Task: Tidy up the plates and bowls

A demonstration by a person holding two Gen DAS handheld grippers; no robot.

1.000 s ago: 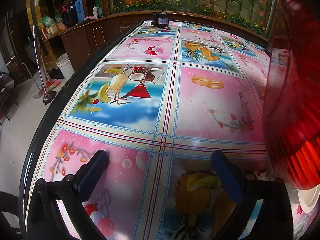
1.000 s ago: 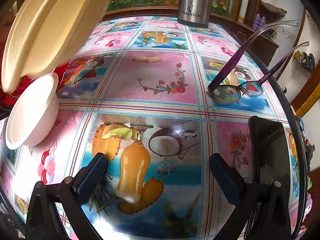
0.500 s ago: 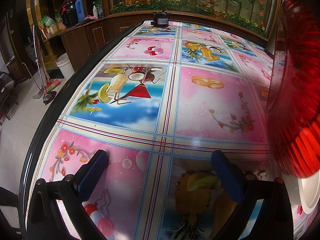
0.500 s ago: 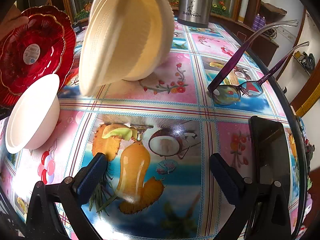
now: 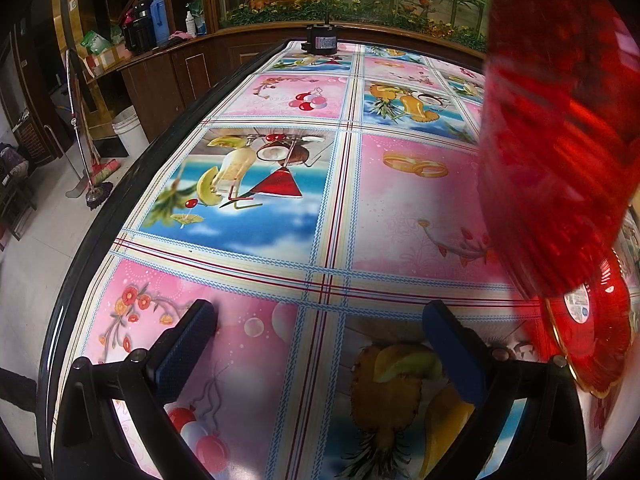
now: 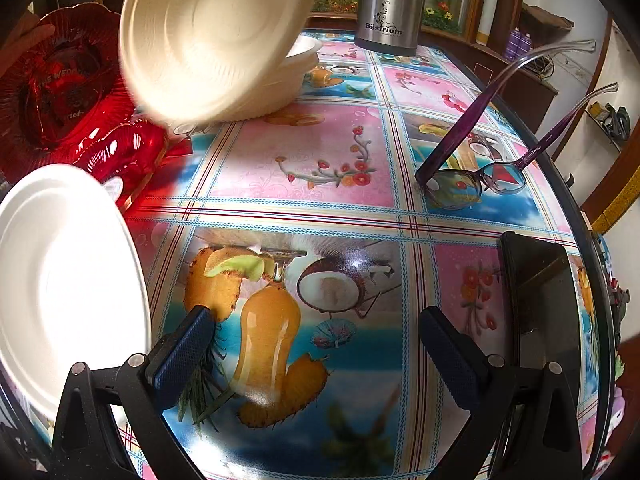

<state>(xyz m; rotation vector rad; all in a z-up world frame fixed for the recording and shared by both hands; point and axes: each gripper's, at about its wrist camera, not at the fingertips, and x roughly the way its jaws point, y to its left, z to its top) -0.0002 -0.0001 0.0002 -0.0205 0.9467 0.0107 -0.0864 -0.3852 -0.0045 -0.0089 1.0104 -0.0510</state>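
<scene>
My left gripper [image 5: 320,328] is open and empty, low over the patterned tablecloth. A red plate [image 5: 556,128] is held tilted in the air to its right, and another red plate [image 5: 592,340] lies on the table below it. My right gripper [image 6: 316,332] is open and empty. In the right wrist view a cream plate [image 6: 208,36] is tilted in the air, blurred, over a stack of cream plates [image 6: 296,68]. A white bowl [image 6: 64,280] is close at the left. Red plates [image 6: 60,84] are at the far left, one held by a bare hand.
Purple glasses [image 6: 480,176] and a black phone [image 6: 544,300] lie at the table's right edge. A steel flask [image 6: 388,4] stands at the back. A small dark device [image 5: 322,42] sits at the table's far end. The floor, a broom and a bucket are to the left.
The cream plate has swung up and left, leaving a cream stack on the table behind it. The white bowl is now much closer. A red plate now lies on the table.
</scene>
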